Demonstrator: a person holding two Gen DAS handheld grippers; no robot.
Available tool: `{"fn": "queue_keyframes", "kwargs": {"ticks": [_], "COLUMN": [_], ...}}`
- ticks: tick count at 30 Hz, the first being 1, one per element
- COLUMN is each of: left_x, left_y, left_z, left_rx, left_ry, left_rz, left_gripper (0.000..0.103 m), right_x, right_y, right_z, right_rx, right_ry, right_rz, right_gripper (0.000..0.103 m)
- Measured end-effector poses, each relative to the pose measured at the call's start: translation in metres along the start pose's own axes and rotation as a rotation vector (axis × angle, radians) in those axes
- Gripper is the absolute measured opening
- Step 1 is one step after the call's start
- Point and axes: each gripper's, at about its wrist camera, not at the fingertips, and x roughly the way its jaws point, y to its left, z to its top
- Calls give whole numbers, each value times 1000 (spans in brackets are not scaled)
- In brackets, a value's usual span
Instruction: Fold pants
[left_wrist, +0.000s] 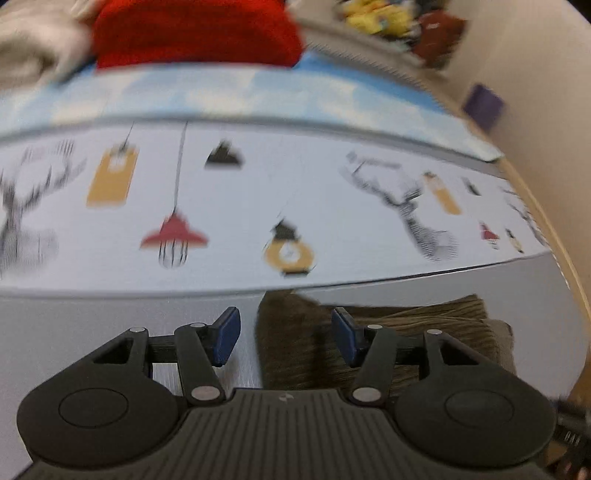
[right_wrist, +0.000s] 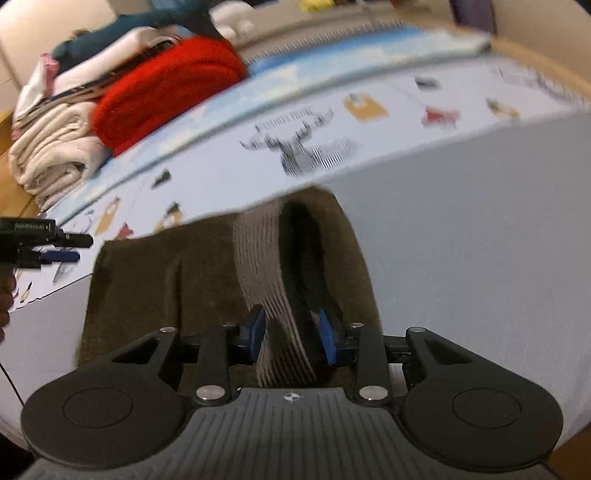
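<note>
Nearest the right wrist camera, the right gripper (right_wrist: 291, 338) has its blue fingers (right_wrist: 256, 334) set either side of a raised fold of the brown corduroy pants (right_wrist: 155, 280), where a striped lining shows; whether the pads actually press the cloth cannot be told. The pants lie bunched on a pale grey sheet (right_wrist: 480, 258), just below a cover printed with lamps and deer (left_wrist: 332, 206). The left gripper (left_wrist: 286, 341) hangs released above the edge of the pants, nothing between its fingers. The fabric looks soft, limp and fairly thick, so it should drape and sag. Waistband or hem corners, taken at both ends, seem the surest holds. A red folded garment (right_wrist: 166, 88) sits well apart.
</note>
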Motion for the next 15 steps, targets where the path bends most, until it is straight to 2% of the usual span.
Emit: {"fn": "queue_keyframes", "kwargs": {"ticks": [1, 2, 3, 4, 5, 6, 7, 9, 11, 12, 13, 14, 15], "left_x": [-3, -3, 3, 12, 24, 38, 45, 41, 24, 13, 6, 0, -3], "left_y": [-2, -3, -4, -6, -8, -13, -17, -29, -37, -40, -42, -44, -47], "left_z": [-1, -3, -7, -13, -21, -35, -45, -50, -45, -44, -45, -47, -51], "left_rx": [21, 36, 55, 79, 112, 169, 228, 298, 305, 306, 306, 309, 319], "left_ry": [-9, 0, 30, 82, 159, 243, 287, 261, 207, 173, 150, 140, 154], "left_rz": [-26, -59, -89, -93, -75, -26, 19, 57, 55, 32, 4, -24, -50], "left_gripper": [45, 40, 29, 25, 25, 26, 28, 27, 32, 39, 51, 56, 67], "right_x": [-1, -1, 3, 12, 23, 28, 27, 23, 16, 14, 13, 12, 12], "right_y": [2, 3, 3, 3, 2, -1, -4, -4, -3, -3, -4, -6, -7], "right_z": [1, 2, 1, -1, -6, -9, -8, -5, -4, -3, -4, -4, -4], "right_rx": [-12, -23, -35, -53, -67, -49, -14, 10, 4, 3, 8, 18, 26], "right_ry": [-16, -22, -7, 33, 90, 108, 101, 92, 61, 49, 43, 42, 44], "right_rz": [7, 8, -12, -56, -104, -116, -113, -86, -99, -108, -111, -111, -114], "right_gripper": [46, 49, 51, 51, 57, 64, 65, 66, 65, 66, 67, 67, 72]}}
